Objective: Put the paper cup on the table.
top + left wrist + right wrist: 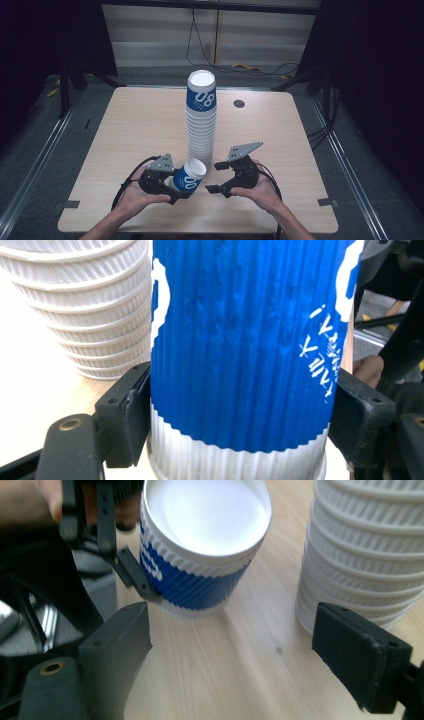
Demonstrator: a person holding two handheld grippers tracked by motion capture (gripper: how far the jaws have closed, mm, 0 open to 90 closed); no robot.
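Close up, left tool (235,405) clamps the cup (245,350); right tool (255,650) gapes empty.

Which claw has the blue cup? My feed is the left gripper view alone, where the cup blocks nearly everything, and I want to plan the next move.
Observer: The left claw has it. In the high view it holds the blue cup tilted, mouth toward the stack of cups.
Operator: Is the other claw on it too?
Observer: No. The right claw is open, with nothing between its jaws, beside the cup.
Operator: Is anything inside the cup?
Observer: The right gripper view looks into its mouth: plain white, nothing inside.
Operator: How is the stack standing?
Observer: Upright on the table, its top cup blue-banded like yours.
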